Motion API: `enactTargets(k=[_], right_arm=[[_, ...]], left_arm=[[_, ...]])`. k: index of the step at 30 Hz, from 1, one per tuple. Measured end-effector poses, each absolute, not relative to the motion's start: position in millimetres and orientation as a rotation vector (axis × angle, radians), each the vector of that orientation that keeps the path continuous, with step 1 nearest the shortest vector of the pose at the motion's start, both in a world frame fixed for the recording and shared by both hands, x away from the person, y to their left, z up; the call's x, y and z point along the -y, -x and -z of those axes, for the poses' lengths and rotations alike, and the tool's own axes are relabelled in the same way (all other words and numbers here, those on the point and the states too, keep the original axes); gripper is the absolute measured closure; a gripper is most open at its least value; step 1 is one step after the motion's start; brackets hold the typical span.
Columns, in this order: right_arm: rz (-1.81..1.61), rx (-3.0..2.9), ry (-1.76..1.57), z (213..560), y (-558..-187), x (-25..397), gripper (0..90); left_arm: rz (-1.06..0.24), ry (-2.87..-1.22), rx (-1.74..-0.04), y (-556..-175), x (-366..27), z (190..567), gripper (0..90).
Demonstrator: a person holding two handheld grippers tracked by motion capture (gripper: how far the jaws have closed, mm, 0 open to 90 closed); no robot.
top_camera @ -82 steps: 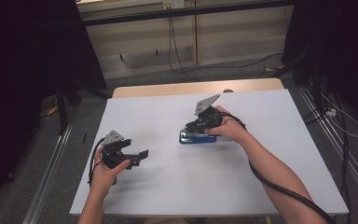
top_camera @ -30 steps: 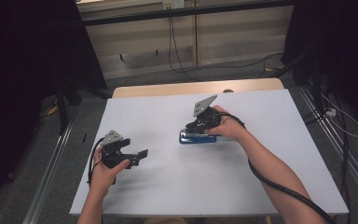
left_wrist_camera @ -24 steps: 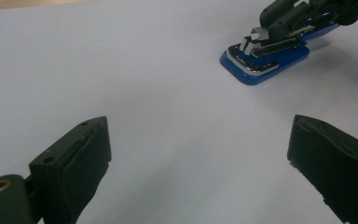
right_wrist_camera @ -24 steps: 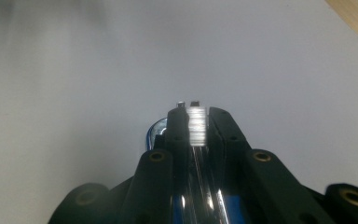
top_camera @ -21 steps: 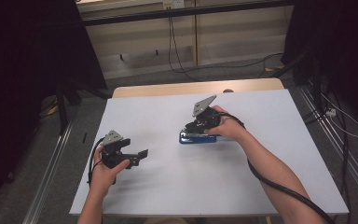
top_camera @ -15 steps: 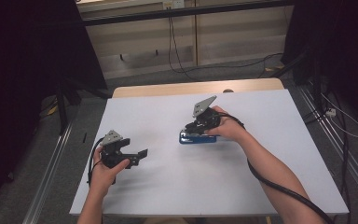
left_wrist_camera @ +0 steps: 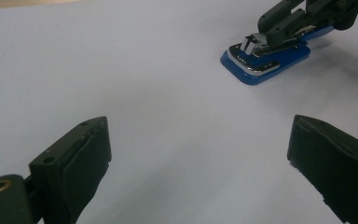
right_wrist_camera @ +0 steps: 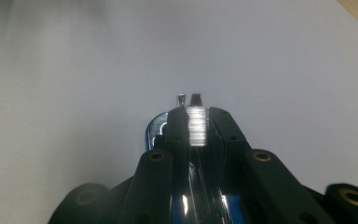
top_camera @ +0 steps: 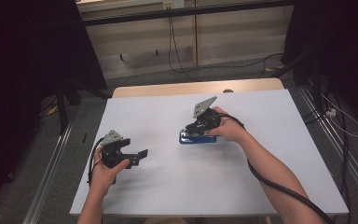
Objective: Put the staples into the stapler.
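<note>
A blue stapler (top_camera: 196, 138) with a chrome top lies flat near the middle of the white table (top_camera: 261, 116). My right gripper (top_camera: 193, 129) is shut on the stapler's chrome upper part; in the right gripper view its jaws press both sides of the stapler (right_wrist_camera: 196, 122). In the left gripper view the stapler (left_wrist_camera: 265, 58) lies far ahead at the upper right, with the right gripper (left_wrist_camera: 279, 25) clamped on it. My left gripper (top_camera: 141, 156) hovers at the table's front left, open, with nothing between its fingers (left_wrist_camera: 79, 158).
The white table top ends in a wooden strip (top_camera: 196, 87) at the far edge. Metal rails (top_camera: 51, 172) run along the floor on both sides. Cables (top_camera: 177, 56) lie on the floor beyond the table.
</note>
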State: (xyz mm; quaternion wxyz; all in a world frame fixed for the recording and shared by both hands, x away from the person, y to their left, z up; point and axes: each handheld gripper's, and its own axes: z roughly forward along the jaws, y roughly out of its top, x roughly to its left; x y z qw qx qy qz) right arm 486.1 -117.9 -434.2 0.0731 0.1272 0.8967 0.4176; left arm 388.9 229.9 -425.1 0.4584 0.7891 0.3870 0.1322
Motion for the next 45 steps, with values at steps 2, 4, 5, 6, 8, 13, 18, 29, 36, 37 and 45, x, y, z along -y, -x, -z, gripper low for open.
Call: enactTargets(k=[2,4,5,6,8,13,18,29,36,37,45], right_arm=[[-1.256,-2.694,-0.379,434.2,-486.2,117.1,79.3],[-1.259,-2.692,-0.38,434.3,-486.6,116.1,79.3],[-1.261,-2.692,-0.381,434.4,-486.7,115.8,79.3],[-1.262,-2.691,-0.381,434.5,-486.9,115.3,79.3],[-1.264,-2.691,-0.382,434.5,-487.0,114.5,79.3],[-1.266,-2.689,-0.374,434.7,-487.2,114.3,79.3],[-1.259,-2.692,-0.361,433.9,-486.8,116.0,79.3],[-1.267,-2.695,-0.348,430.9,-486.6,120.9,79.3],[-1.278,-2.7,-0.338,433.2,-487.9,121.7,79.3],[-1.28,-2.701,-0.342,433.3,-488.3,121.8,79.3],[-1.288,-2.71,-0.318,433.7,-490.6,120.7,79.3]], left_arm=[[-0.325,-1.951,-0.95,-389.1,-230.3,425.0,6.3],[-0.326,-1.953,-0.948,-389.2,-230.4,425.1,6.2],[-0.325,-1.952,-0.95,-389.1,-230.4,425.1,6.3],[-0.325,-1.944,-0.953,-389.1,-230.1,425.2,6.3],[-0.325,-1.942,-0.955,-389.0,-230.3,425.1,6.3],[-0.327,-1.954,-0.948,-389.3,-230.4,425.1,6.3],[-0.328,-1.959,-0.947,-389.6,-230.8,425.1,6.3],[-0.317,-1.962,-0.942,-390.2,-228.5,426.8,6.2],[-0.318,-1.963,-0.946,-390.5,-228.8,427.2,6.2],[-0.316,-1.963,-0.945,-390.6,-228.7,427.4,6.2],[-0.311,-1.956,-0.953,-390.7,-228.1,427.9,6.2]])
